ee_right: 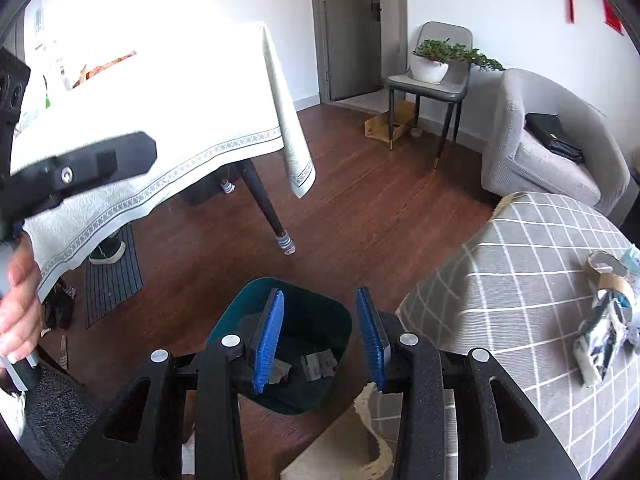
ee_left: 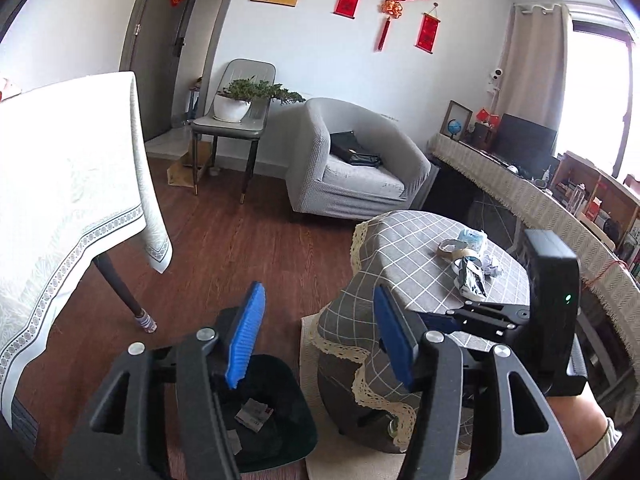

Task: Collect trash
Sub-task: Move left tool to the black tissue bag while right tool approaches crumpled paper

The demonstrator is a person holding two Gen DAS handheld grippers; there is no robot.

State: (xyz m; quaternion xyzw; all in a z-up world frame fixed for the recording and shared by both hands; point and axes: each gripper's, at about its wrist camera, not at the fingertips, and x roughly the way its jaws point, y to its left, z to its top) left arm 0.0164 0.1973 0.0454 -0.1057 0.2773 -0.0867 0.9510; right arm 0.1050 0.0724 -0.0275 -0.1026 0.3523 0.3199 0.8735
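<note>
My left gripper [ee_left: 318,292] hangs open over a dark green bin [ee_left: 300,396] on the floor, with nothing between its blue pads [ee_left: 245,336]. Paper scraps [ee_left: 253,413] lie inside the bin. My right gripper [ee_right: 320,292] is also open and empty above the same bin [ee_right: 226,318], where scraps [ee_right: 318,364] show at the bottom. On the round table with a grey checked cloth [ee_left: 404,248] lie a crumpled wrapper [ee_left: 471,278], a tape roll [ee_left: 450,247], a tissue pack [ee_left: 472,238] and crumpled paper [ee_left: 493,267]. The wrapper [ee_right: 600,344] also appears at the right of the right wrist view.
A table with a white cloth [ee_left: 68,184] stands to the left, its dark leg [ee_left: 120,284] near the bin. A grey armchair [ee_left: 360,164], a chair holding a potted plant [ee_left: 236,106] and a cardboard box [ee_right: 390,122] stand farther back. A hand [ee_right: 16,300] holds the left gripper's handle.
</note>
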